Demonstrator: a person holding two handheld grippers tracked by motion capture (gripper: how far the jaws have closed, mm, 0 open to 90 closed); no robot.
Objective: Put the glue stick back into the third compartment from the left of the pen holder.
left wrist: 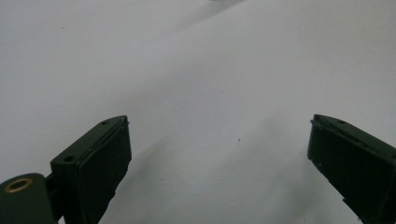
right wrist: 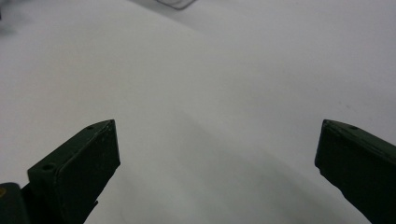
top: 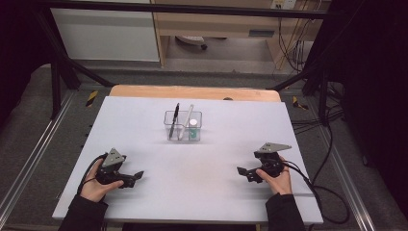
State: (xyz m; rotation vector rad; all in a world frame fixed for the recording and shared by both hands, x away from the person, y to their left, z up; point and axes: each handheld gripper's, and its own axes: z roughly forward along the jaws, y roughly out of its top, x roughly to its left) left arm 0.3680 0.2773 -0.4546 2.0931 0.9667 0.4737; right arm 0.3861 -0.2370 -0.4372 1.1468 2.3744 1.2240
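Note:
A clear plastic box (top: pixel 183 126) stands at the middle of the white table (top: pixel 192 192), toward the far side. A black pen (top: pixel 175 117) and a pale stick (top: pixel 186 121) lean in it, and a small white-capped bottle (top: pixel 193 129) sits inside. My left gripper (top: pixel 136 177) rests low at the near left, open, jaws pointing right. At the near right my right gripper (top: pixel 242 172) is open too, jaws pointing left. In the left gripper view my left gripper (left wrist: pixel 219 140) has bare table between its jaws. My right gripper (right wrist: pixel 217 144) is likewise wide apart over bare table.
A wooden board edge (top: pixel 192 92) shows behind the white sheet. Black frame bars (top: pixel 62 57) flank the table. Cables (top: pixel 332 202) trail off the right side. A corner of the clear box (right wrist: pixel 175 3) peeks in at the top of the right gripper view.

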